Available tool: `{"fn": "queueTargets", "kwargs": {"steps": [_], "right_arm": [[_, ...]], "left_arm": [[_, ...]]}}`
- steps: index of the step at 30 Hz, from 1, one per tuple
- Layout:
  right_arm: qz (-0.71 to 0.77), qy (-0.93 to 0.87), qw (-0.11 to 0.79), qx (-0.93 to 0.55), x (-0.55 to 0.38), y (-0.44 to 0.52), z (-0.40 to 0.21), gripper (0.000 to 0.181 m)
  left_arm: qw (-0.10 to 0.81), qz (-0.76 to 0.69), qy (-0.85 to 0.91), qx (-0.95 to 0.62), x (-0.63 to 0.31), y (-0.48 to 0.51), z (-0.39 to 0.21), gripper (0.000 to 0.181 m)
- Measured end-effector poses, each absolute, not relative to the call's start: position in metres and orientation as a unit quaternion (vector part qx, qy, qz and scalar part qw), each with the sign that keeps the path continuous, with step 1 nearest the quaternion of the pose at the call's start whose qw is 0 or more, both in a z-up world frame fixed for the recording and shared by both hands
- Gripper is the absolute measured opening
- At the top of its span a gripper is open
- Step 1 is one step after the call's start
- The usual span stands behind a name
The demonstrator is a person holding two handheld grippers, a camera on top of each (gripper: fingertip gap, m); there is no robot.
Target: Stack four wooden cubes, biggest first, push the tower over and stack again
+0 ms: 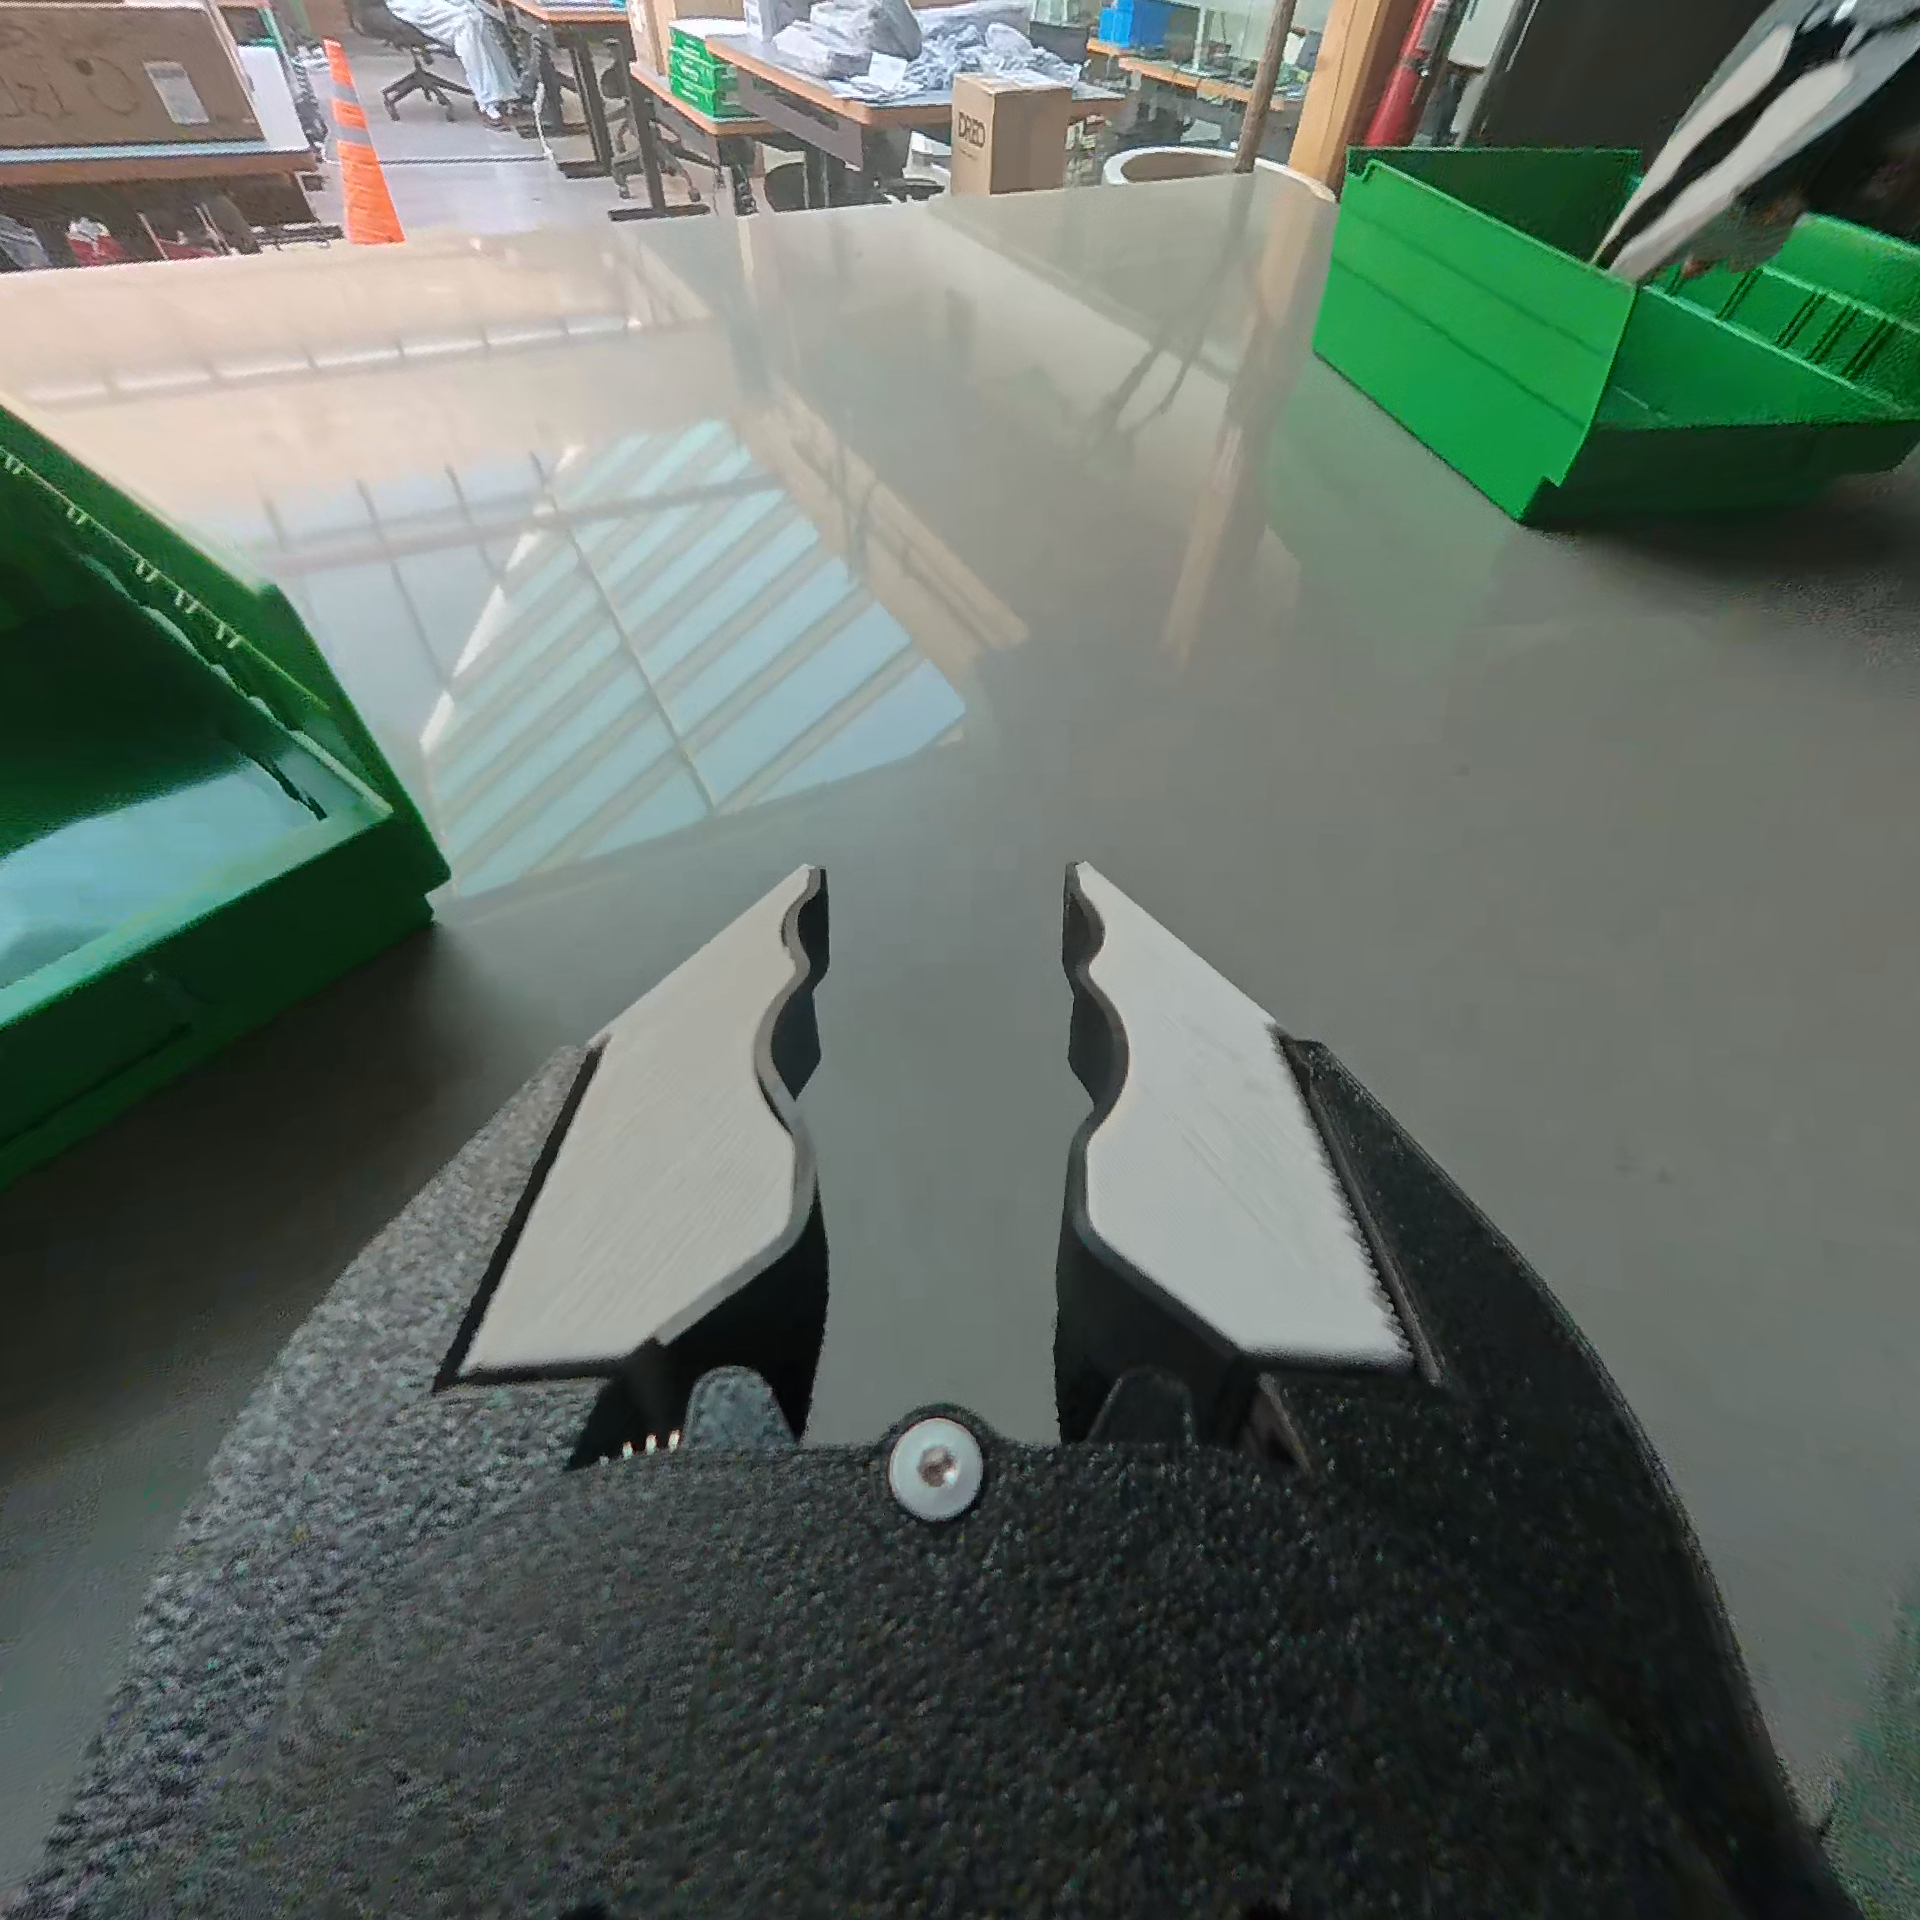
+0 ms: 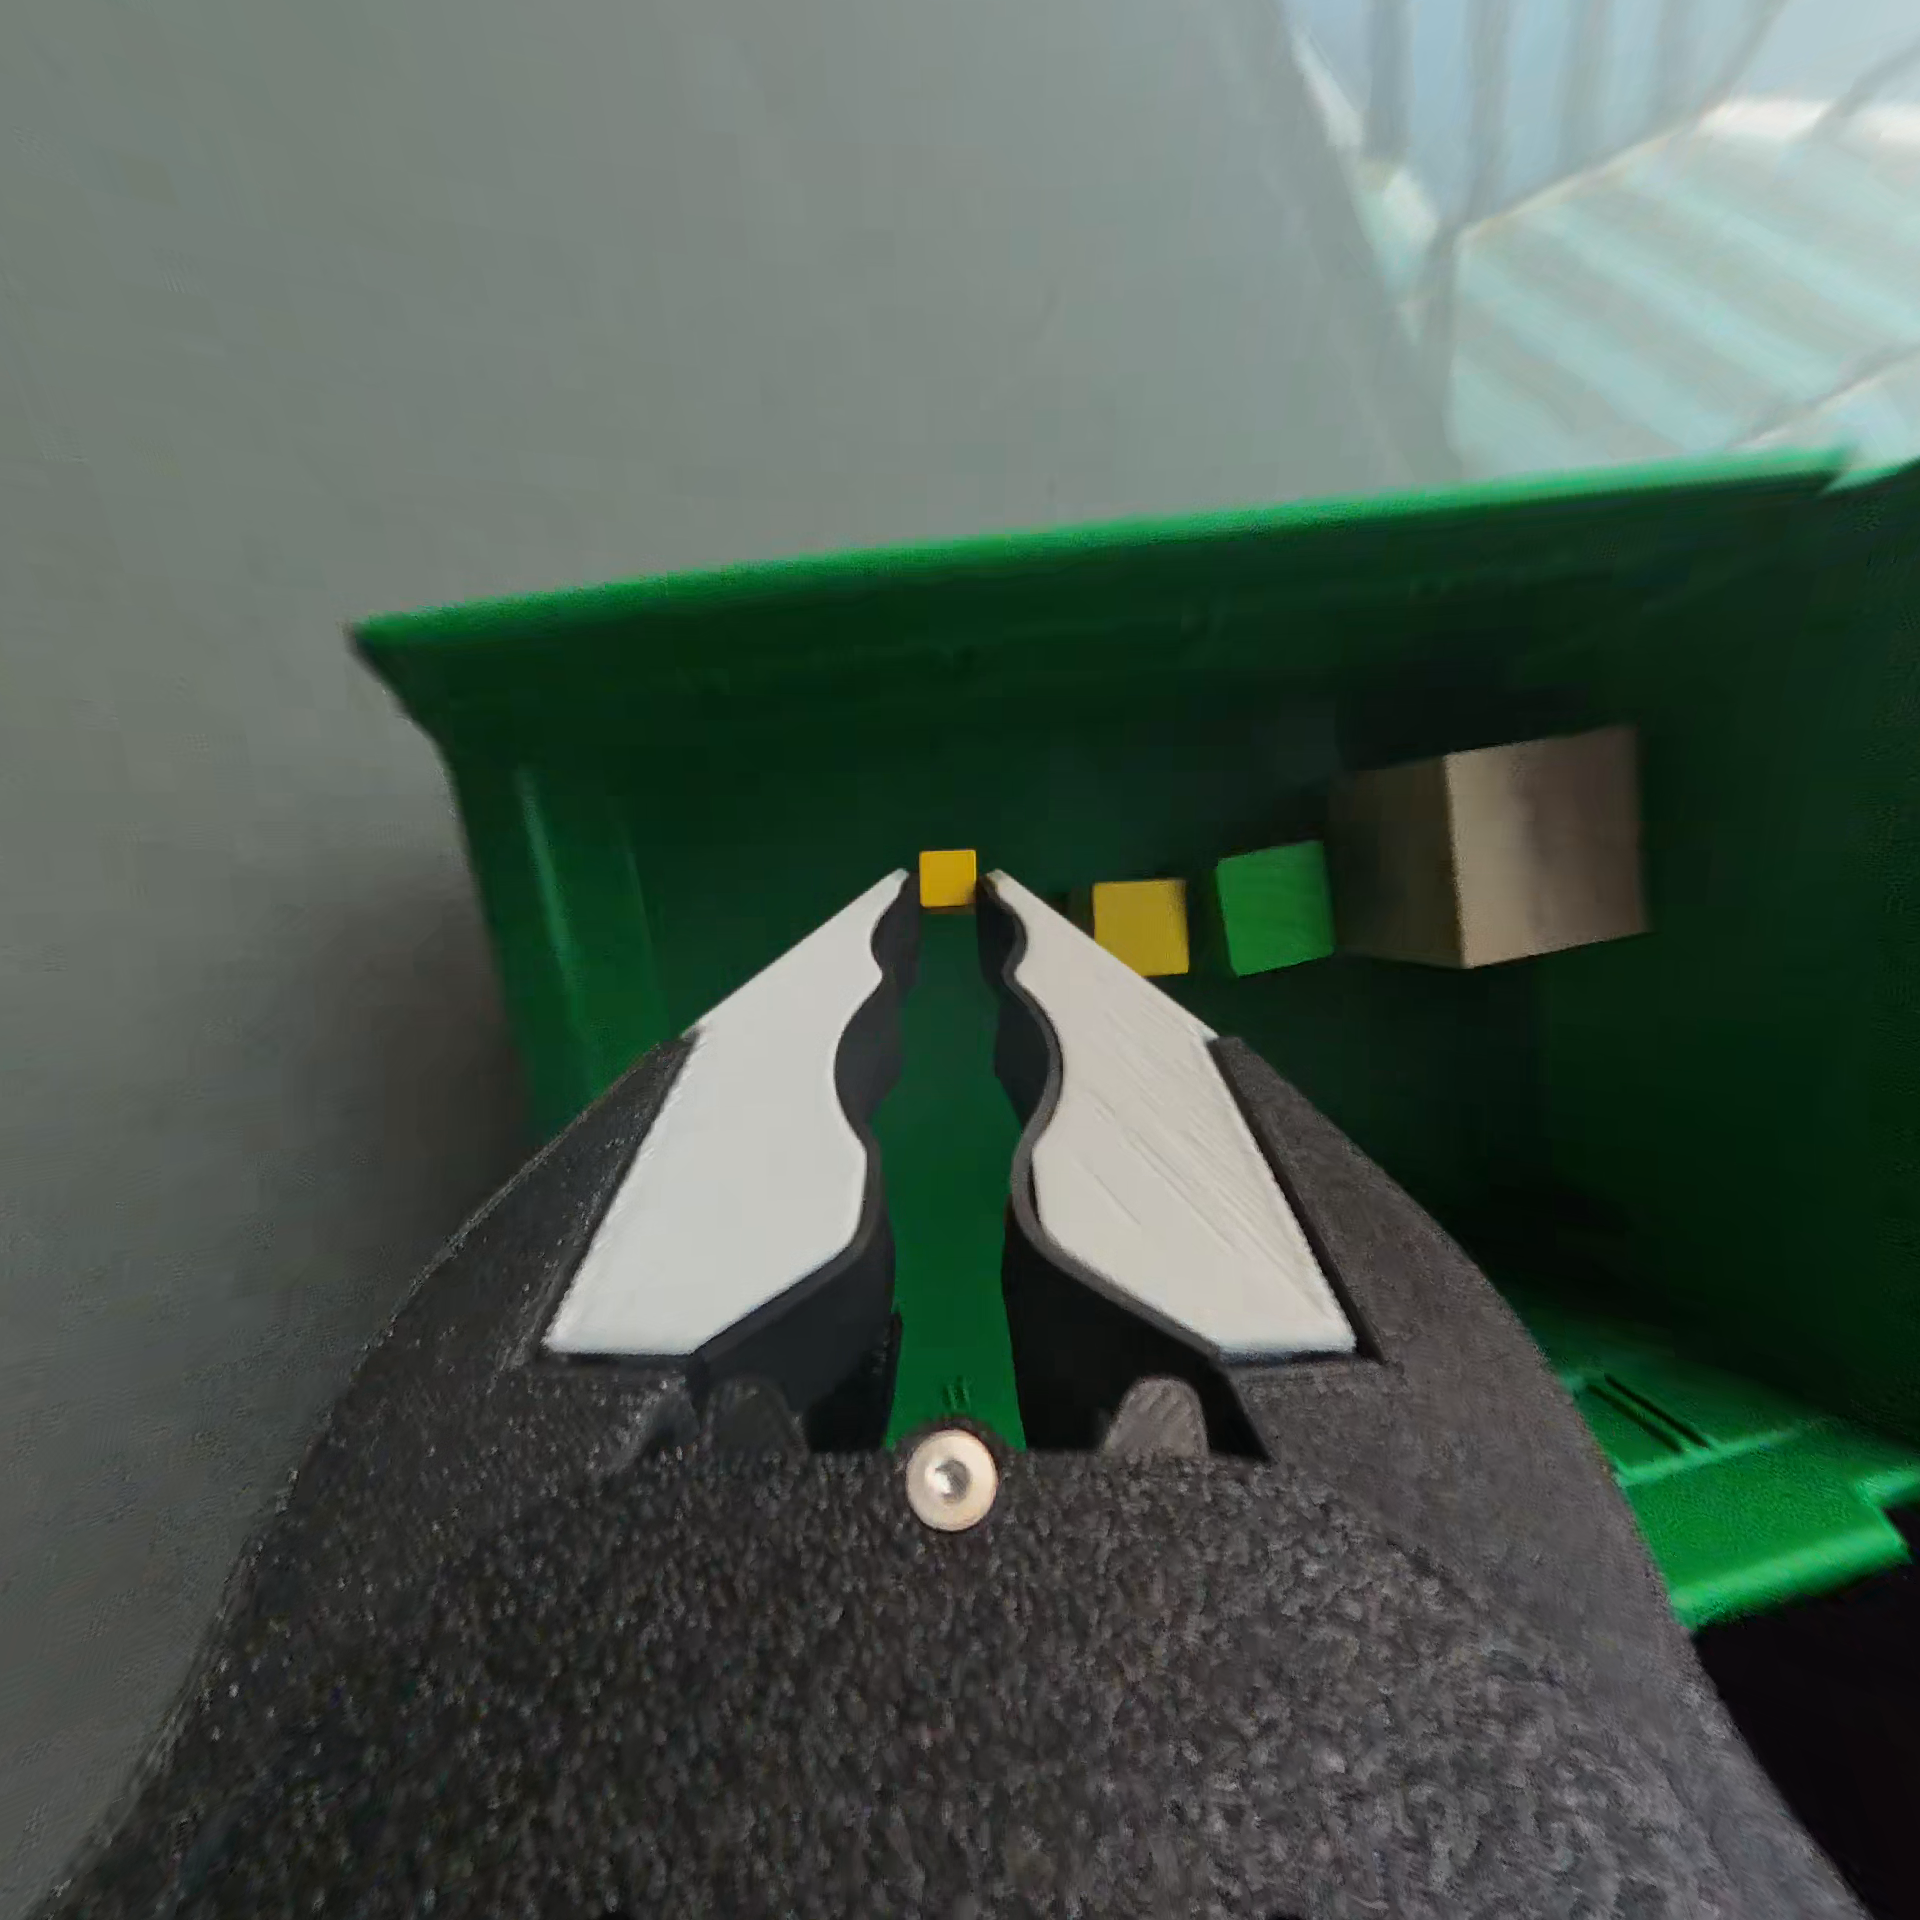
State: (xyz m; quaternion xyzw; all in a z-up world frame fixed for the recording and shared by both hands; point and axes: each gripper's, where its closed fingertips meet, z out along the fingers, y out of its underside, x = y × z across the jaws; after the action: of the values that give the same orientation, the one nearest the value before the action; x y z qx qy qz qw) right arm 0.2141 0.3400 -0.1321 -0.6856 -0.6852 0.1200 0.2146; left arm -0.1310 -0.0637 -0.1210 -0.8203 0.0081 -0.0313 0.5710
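- left gripper (image 1: 945,883): ridged grey fingers spread apart, holding nothing, above a glossy grey table (image 1: 1039,520); a green plastic bin (image 1: 208,831) sits to its left.
- right gripper (image 2: 948,881): tips pinched on a small yellow cube (image 2: 948,878) inside another green bin (image 2: 1039,665).
- beside it, in a row: a larger yellow cube (image 2: 1140,927), a green cube (image 2: 1275,907), a large grey block (image 2: 1496,844).

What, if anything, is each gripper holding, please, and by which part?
The right gripper pinches a small yellow cube at its fingertips by two opposite sides, inside the green plastic bin. The left gripper holds nothing.
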Motion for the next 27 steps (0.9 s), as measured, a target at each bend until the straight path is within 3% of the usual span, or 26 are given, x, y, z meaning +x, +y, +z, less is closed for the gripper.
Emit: {"fn": "queueTargets", "kwargs": {"steps": [12,27], "right_arm": [[0.09,-0.717,0.128,-0.679,0.226,0.348,-0.198,0.011],[0.083,-0.72,0.151,-0.672,0.222,0.349,-0.188,0.019]], "left_arm": [[0.555,-0.019,0.0,-0.832,-0.121,-0.054,-0.126,0.044],[0.554,-0.007,0.001,-0.832,-0.119,-0.056,-0.124,0.044]]}}
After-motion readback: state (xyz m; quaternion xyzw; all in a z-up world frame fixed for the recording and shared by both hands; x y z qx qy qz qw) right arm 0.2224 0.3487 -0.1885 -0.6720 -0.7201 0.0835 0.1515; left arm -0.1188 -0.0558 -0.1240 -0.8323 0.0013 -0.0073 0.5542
